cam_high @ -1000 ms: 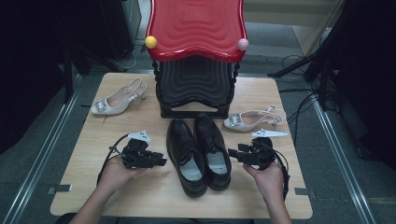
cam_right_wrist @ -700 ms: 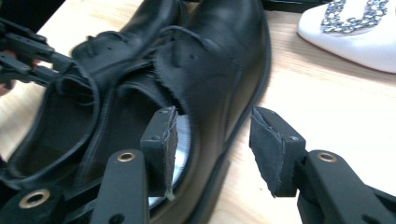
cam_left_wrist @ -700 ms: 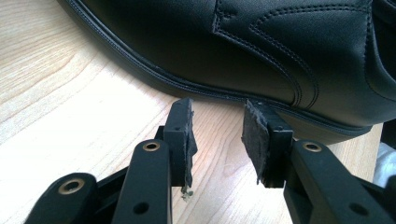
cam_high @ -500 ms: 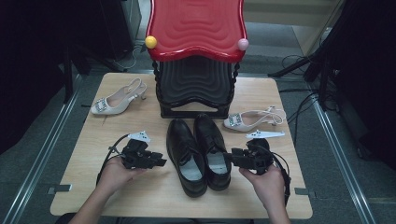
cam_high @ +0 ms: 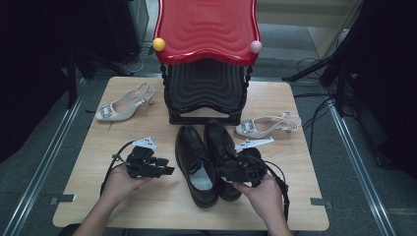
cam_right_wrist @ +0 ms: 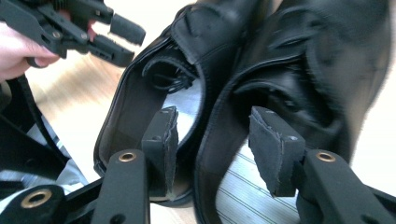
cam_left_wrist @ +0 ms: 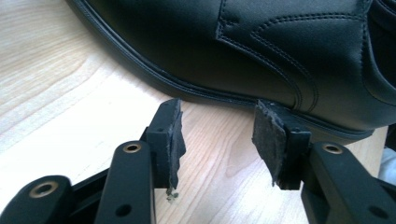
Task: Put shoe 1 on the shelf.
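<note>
Two black leather shoes stand side by side mid-table, the left shoe (cam_high: 196,164) and the right shoe (cam_high: 220,145), toes towards the rack. My left gripper (cam_high: 166,168) hovers open just left of the left shoe; in the left gripper view its jaws (cam_left_wrist: 217,135) face the shoe's side (cam_left_wrist: 233,46) with nothing between them. My right gripper (cam_high: 225,172) is open over the heel ends. In the right gripper view it (cam_right_wrist: 212,140) straddles the adjoining walls of the left shoe (cam_right_wrist: 135,107) and right shoe (cam_right_wrist: 327,70).
A black rack with a red wavy top (cam_high: 206,34) stands at the back centre. One white heeled sandal (cam_high: 120,105) lies at the back left, another (cam_high: 268,125) right of the black shoes. The wooden table (cam_high: 83,162) has bare room at front left.
My right gripper has moved left from beside the right shoe onto the heel ends of the pair. The left gripper has hardly moved.
</note>
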